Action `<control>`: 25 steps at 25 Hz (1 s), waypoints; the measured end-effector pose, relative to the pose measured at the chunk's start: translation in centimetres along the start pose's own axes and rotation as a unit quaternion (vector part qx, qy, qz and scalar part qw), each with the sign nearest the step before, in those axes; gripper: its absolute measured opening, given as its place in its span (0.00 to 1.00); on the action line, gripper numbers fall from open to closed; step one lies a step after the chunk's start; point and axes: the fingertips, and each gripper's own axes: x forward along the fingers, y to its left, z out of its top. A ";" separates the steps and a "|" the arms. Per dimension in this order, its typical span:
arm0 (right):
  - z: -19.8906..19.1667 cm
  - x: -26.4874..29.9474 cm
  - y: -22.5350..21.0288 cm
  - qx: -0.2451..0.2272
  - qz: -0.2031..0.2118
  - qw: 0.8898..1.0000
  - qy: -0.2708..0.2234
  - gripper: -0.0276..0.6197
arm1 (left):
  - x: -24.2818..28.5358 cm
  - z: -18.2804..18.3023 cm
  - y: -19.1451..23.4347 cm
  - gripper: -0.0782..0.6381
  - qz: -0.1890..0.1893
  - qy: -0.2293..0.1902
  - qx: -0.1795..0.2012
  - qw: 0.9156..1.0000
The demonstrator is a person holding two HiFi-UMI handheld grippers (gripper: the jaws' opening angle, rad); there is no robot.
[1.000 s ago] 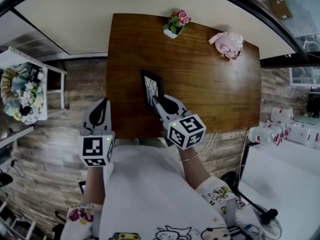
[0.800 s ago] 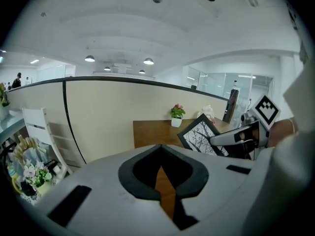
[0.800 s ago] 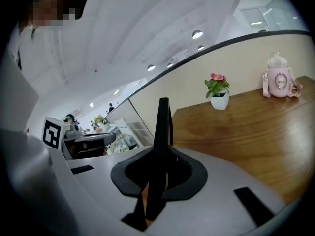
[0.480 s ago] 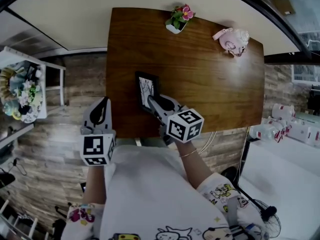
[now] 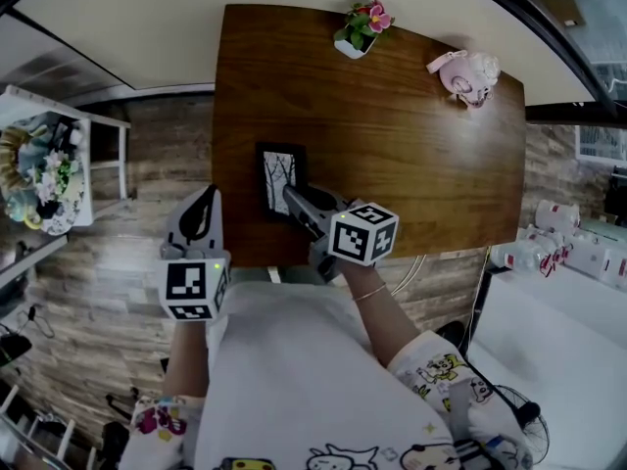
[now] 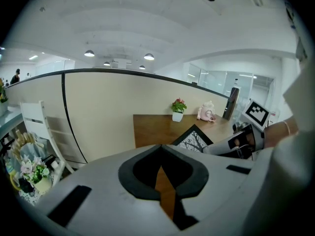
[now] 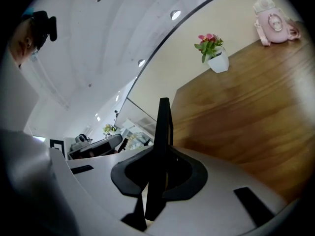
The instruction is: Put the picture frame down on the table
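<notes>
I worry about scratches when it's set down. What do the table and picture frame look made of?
The table looks like wood or veneer: brown, visible grain, soft sheen. The frame has a thin black matte border, plastic or painted wood; I cannot tell which.

No words, numbers or brand names can be read anywhere. The only printed signs are black-and-white square markers on the cubes of the left tongs (image 5: 204, 199) and right tongs (image 5: 291, 196).

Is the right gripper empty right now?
No, the right gripper has its jaws closed on the thin edge of the black picture frame, which stands up between them.
</notes>
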 end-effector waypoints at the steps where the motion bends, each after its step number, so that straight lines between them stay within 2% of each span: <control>1: -0.1 0.2 0.0 0.008 0.004 1.000 0.002 0.10 | 0.0 -0.1 0.0 0.11 0.000 0.001 0.000 1.000; 9: -0.7 1.3 -0.5 0.047 0.018 0.999 0.018 0.10 | 0.3 -0.5 0.3 0.11 -0.002 0.007 -0.002 1.000; 19: -2.4 2.7 -1.3 0.002 -0.009 0.998 0.058 0.11 | 0.5 -0.8 0.7 0.11 0.000 0.010 -0.003 1.000; 25: -2.8 3.4 -1.6 -0.028 -0.029 0.997 0.064 0.13 | 0.5 -1.4 1.3 0.11 0.004 0.019 -0.005 1.000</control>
